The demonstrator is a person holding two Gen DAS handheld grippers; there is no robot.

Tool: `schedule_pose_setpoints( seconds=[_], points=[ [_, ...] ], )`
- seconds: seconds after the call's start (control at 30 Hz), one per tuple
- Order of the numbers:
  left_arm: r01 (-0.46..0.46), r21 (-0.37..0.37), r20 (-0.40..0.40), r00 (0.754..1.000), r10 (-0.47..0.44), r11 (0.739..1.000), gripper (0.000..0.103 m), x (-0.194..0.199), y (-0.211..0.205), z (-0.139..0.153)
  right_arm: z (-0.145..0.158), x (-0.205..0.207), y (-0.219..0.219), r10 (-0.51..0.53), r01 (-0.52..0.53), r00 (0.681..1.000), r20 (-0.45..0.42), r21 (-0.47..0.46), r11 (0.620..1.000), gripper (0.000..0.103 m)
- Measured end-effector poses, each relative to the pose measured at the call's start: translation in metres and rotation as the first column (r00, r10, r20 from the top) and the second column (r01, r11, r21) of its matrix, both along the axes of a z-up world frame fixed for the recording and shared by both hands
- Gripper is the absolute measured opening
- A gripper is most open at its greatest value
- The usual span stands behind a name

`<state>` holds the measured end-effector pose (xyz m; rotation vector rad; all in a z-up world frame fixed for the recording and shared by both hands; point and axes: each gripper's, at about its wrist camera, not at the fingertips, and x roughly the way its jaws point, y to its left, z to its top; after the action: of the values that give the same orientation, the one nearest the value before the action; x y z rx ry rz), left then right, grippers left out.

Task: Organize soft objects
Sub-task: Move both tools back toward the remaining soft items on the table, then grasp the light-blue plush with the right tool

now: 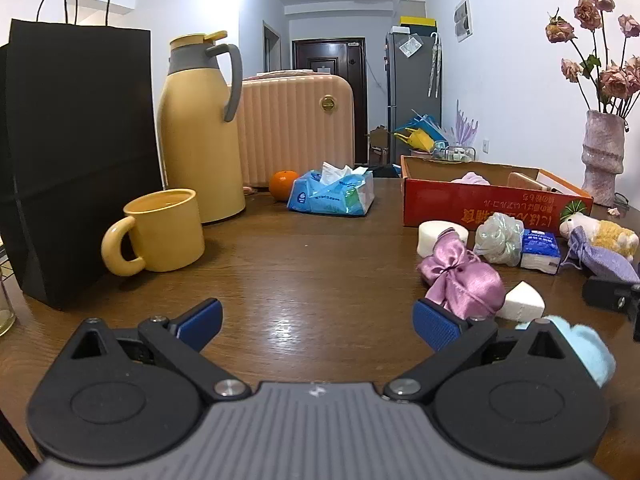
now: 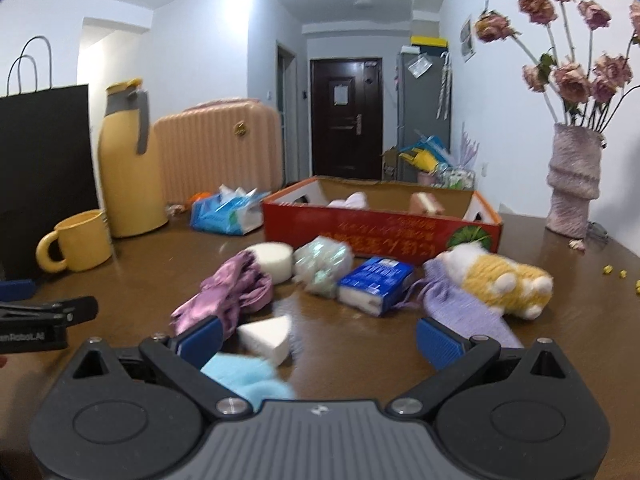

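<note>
Left wrist view, brown wooden table (image 1: 312, 264), white-walled room

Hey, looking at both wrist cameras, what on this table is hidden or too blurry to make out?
- Box contents: in both views the red cardboard box front wall hides all but the tops of a pale cloth and a tan item.
- Light blue fluffy item: the right tool body covers part of it; motion blur hides its shape.
- Box lettering: upside down, smeared in the right wrist view.
- Black paper bag: its opening is above view.

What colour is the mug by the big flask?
The mug is yellow, clearest in the left wrist view.
</note>
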<state>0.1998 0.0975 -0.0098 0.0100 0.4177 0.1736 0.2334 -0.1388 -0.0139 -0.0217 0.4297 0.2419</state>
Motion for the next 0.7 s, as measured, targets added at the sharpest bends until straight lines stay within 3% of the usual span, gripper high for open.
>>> schedule_pose_setpoints(
  seconds=[0.27,0.7],
  points=[
    [0.009,0.031,-0.031,0.999,-0.008,0.999,0.103,-0.011,0.013,-0.013,-0.012,-0.008,0.029,0.021,-0.023,0.996,-0.084,-0.021,1.0,0.103],
    [0.032,0.009,-0.02,0.999,-0.032,0.999,0.103,-0.015,0.019,-0.015,-0.025,0.003,0.049,-0.006,-0.003,0.979,-0.203,-0.042,0.999,0.103]
  ],
)
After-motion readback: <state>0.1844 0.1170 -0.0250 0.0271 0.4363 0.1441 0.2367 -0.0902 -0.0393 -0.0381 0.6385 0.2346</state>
